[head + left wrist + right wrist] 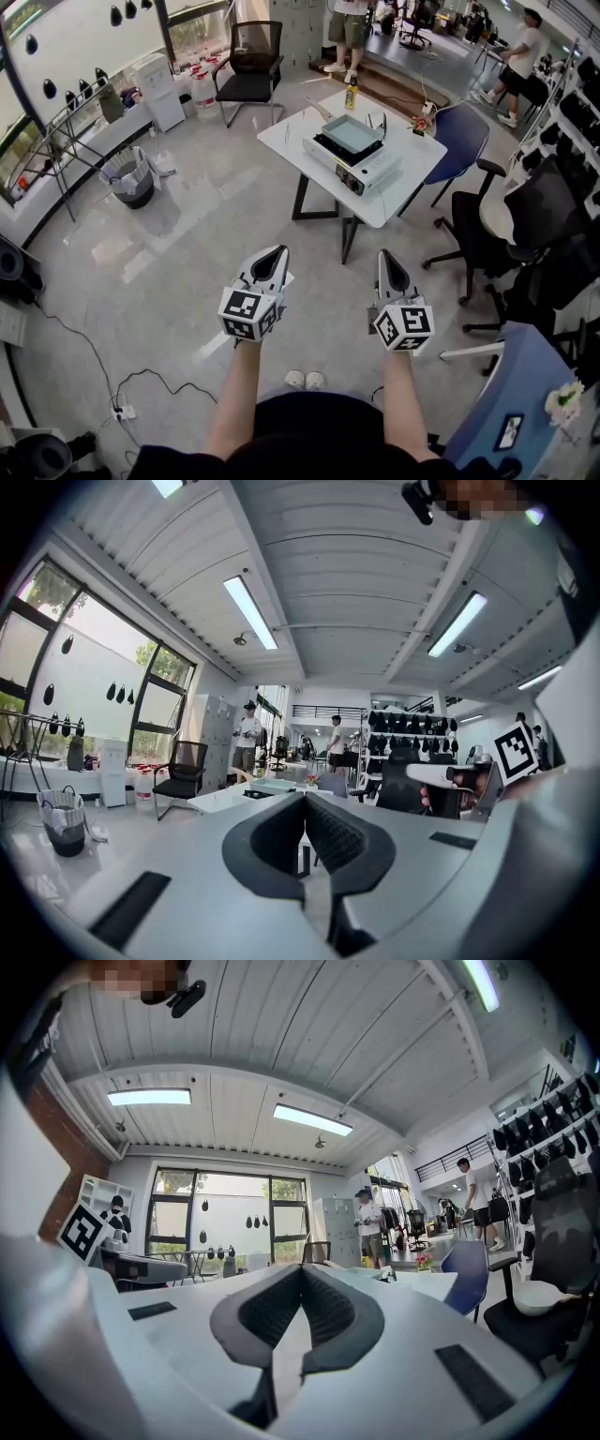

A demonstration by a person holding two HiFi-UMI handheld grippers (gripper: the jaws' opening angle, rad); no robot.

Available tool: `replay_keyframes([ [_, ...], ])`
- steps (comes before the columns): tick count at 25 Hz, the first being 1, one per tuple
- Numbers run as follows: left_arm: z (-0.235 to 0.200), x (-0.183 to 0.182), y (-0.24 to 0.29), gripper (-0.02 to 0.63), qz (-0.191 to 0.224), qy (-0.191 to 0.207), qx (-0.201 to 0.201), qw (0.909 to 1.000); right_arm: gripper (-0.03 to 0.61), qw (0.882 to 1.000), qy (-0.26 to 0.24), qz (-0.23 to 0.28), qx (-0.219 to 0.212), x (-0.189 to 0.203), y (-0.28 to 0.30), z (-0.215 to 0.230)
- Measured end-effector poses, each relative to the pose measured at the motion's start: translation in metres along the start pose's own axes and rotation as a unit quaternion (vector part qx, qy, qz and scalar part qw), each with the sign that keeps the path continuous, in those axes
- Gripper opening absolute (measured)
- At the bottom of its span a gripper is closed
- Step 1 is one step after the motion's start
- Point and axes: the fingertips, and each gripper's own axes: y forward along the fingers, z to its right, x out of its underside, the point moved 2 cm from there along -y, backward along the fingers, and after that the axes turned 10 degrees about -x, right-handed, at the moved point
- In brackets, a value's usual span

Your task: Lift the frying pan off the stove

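Observation:
The frying pan point(352, 134), a pale square-sided pan, sits on a white portable stove point(364, 167) on the white table point(291, 136), far ahead of me across the floor. Both grippers hang in mid-air in front of my body, well short of the table. The left gripper point(273, 260) has its jaws shut with nothing between them, and the right gripper point(388, 263) is shut and empty too. In the left gripper view the left gripper point(303, 801) points toward the distant table point(225, 799). The right gripper point(300, 1270) points the same way in the right gripper view.
A yellow bottle point(351, 94) stands at the table's far edge. A blue chair point(461, 136) and black office chairs point(487, 239) crowd its right side; a black chair point(251, 61) stands beyond. A bin point(131, 178) and a floor cable point(103, 366) lie left. People stand at the back.

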Motion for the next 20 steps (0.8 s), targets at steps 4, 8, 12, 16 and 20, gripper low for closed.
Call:
replay_keyframes([
  [4,-0.001,0.002,0.001,0.02,-0.002,-0.009,0.009,0.9999,0.002,1.0,-0.001,0.0,0.001,0.0,0.002,0.001],
  [8,-0.004,0.002,0.001,0.021,-0.001,-0.011,0.013,0.9999,0.002,1.0,-0.001,0.001,0.001,0.001,0.003,0.0],
  [12,-0.008,0.003,0.001,0.065,0.003,-0.018,0.015,0.9997,0.002,1.0,0.001,-0.002,0.004,0.004,0.004,0.001],
  [16,-0.012,0.003,0.001,0.131,0.006,-0.02,0.017,0.9996,0.002,1.0,0.003,-0.003,0.007,0.006,0.006,0.002],
  [20,-0.018,0.003,-0.001,0.201,0.007,-0.026,0.014,0.9996,0.002,1.0,0.005,-0.006,0.008,0.008,0.009,0.001],
])
